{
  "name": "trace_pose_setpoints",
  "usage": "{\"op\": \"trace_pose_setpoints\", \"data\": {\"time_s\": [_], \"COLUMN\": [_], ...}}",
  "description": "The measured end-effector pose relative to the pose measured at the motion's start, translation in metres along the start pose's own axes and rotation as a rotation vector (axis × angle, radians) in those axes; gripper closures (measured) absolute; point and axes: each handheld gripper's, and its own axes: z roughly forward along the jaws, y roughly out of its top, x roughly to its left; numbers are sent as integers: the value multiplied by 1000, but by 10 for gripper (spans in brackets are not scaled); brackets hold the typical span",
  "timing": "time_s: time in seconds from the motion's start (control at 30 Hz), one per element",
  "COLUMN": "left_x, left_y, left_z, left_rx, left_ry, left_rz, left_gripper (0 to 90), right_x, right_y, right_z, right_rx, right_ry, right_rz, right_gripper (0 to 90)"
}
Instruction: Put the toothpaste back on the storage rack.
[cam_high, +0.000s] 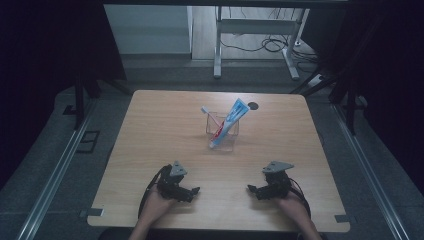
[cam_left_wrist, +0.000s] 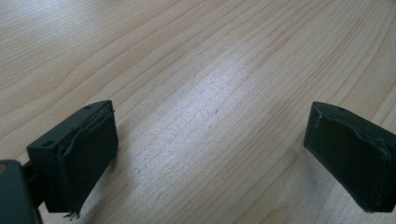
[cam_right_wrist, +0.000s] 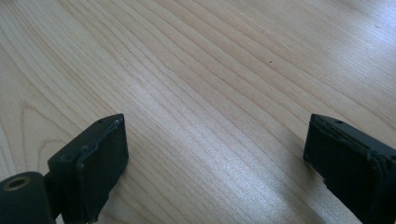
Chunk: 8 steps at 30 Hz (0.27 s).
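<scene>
My left gripper (cam_high: 194, 190) rests low on the near edge of the desk (cam_high: 150, 130), jaws spread wide with nothing between them; in the left gripper view I see bare wood grain in the gap. My right gripper (cam_high: 252, 189) mirrors it on the other side, jaws equally wide apart and empty, tips turned inward toward the left one. Both sit well apart from the work.

Farther out, near the middle of the desk, stands a clear cup (cam_high: 222, 134) holding a blue and white toothpaste tube (cam_high: 230, 120), which leans up and to the right, and a toothbrush (cam_high: 210, 116) whose white head pokes out at the upper left.

I judge this as the starting posture, before any reach. The next move calls for carrying one gripper forward to the cup and lining its jaws on the tube or brush, perhaps steadying the cup with the other.

The cup's walls are hard to make out, and the brush's handle is too small to read.
</scene>
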Motion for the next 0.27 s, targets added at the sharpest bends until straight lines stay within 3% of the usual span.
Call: {"op": "trace_pose_setpoints", "data": {"time_s": [0.13,0.27], "left_x": [-3,-2], "left_y": [0,0], "left_z": [1,1], "left_rx": [23,24], "left_ry": [31,29], "left_rz": [37,42], "left_gripper": [24,23], "right_x": [0,0], "right_y": [0,0], "right_z": [0,0], "right_rx": [1,0], "right_ry": [2,0], "right_rz": [0,0], "right_gripper": [61,61]}}
